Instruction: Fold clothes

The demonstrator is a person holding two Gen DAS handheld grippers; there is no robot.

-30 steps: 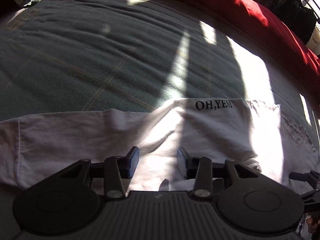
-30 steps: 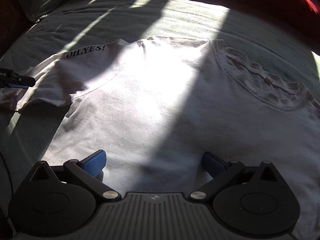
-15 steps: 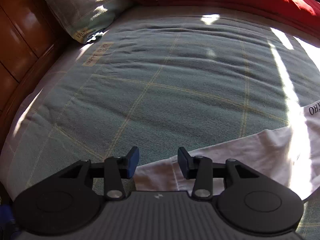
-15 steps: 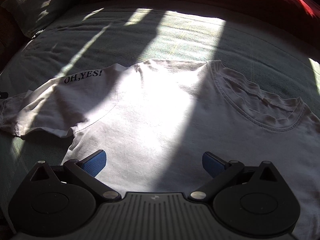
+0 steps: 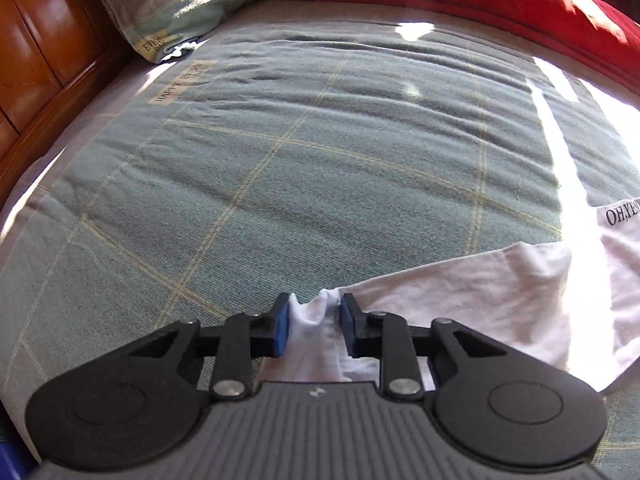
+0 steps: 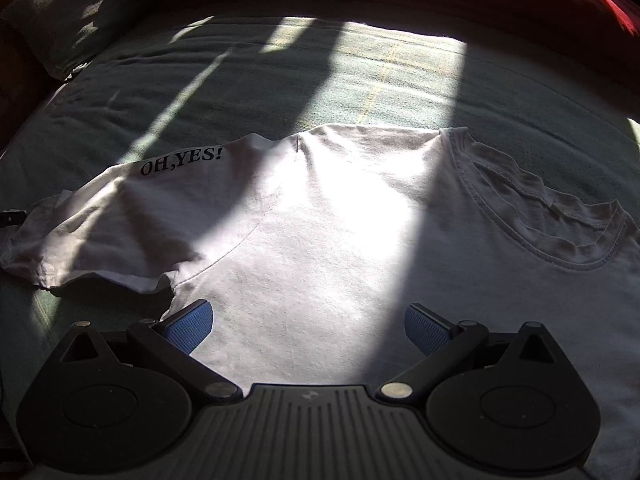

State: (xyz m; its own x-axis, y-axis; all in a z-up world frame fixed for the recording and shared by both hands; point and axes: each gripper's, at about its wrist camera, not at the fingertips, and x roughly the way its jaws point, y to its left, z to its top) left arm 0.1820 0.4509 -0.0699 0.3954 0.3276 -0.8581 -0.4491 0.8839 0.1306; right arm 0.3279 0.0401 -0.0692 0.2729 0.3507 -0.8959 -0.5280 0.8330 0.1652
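The left hand-held gripper (image 5: pixel 312 326) was closing on the bunched cuff of the sleeve (image 5: pixel 460 292), cloth already gathered between its blue pads (image 5: pixel 281 330), while the right hand-held gripper (image 6: pixel 308 330) hung spread wide above the shirt's body, holding nothing. The white T-shirt (image 6: pixel 320 240) was judged light, soft and limp, so hems, cuffs and shoulder seams offered the surest hold. It lay flat on the green checked bed (image 5: pixel 320 160), collar (image 6: pixel 552 216) to the right, "OH,YES!" (image 6: pixel 180 162) printed along the sleeve.
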